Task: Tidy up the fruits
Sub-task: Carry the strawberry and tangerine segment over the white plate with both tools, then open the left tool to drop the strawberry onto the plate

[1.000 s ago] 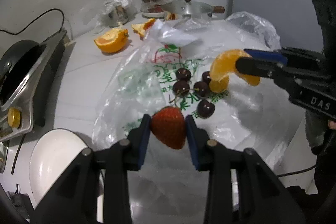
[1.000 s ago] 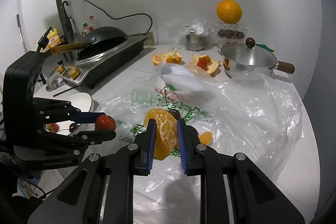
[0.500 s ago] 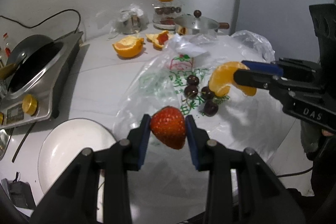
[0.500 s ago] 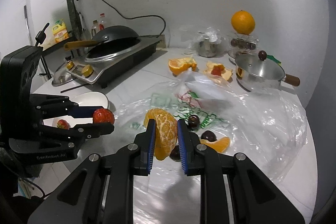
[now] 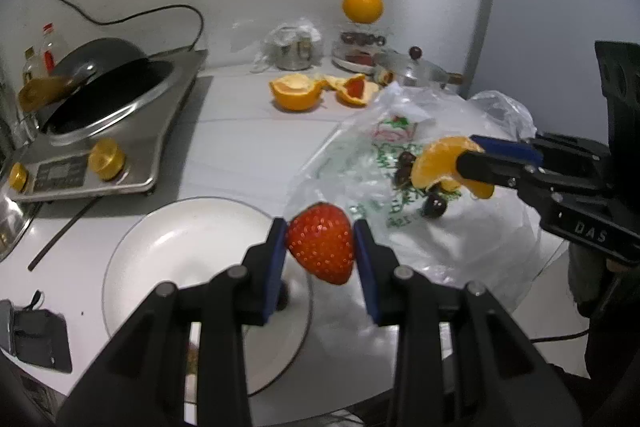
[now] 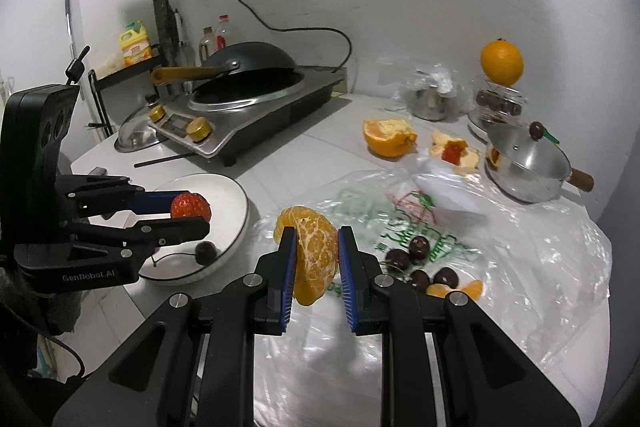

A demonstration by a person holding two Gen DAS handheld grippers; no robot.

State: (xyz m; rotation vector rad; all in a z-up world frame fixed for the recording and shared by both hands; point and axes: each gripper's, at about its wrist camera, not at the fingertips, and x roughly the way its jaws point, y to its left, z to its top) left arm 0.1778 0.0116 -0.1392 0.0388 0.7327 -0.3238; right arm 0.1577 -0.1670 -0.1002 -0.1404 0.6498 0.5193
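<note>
My left gripper (image 5: 320, 247) is shut on a red strawberry (image 5: 322, 249) and holds it in the air over the right edge of a white plate (image 5: 160, 239). It also shows in the right wrist view (image 6: 192, 213), above the plate (image 6: 228, 191), which holds a dark cherry (image 6: 206, 251). My right gripper (image 6: 316, 259) is shut on a peeled orange piece (image 6: 314, 255), held above a clear plastic bag (image 6: 540, 267). Several cherries (image 6: 418, 263) and an orange segment (image 6: 456, 289) lie on the bag.
An induction cooker with a black wok (image 6: 248, 67) stands at the left back. Orange halves (image 6: 388, 137), a steel pot with lid (image 6: 528, 163), a jar with a whole orange (image 6: 502, 63) on top and a wrapped cup (image 6: 430, 99) stand at the back.
Both grippers have moved left with their fruit. The strawberry now hangs over the plate's edge instead of over the bag. Both stay shut.
</note>
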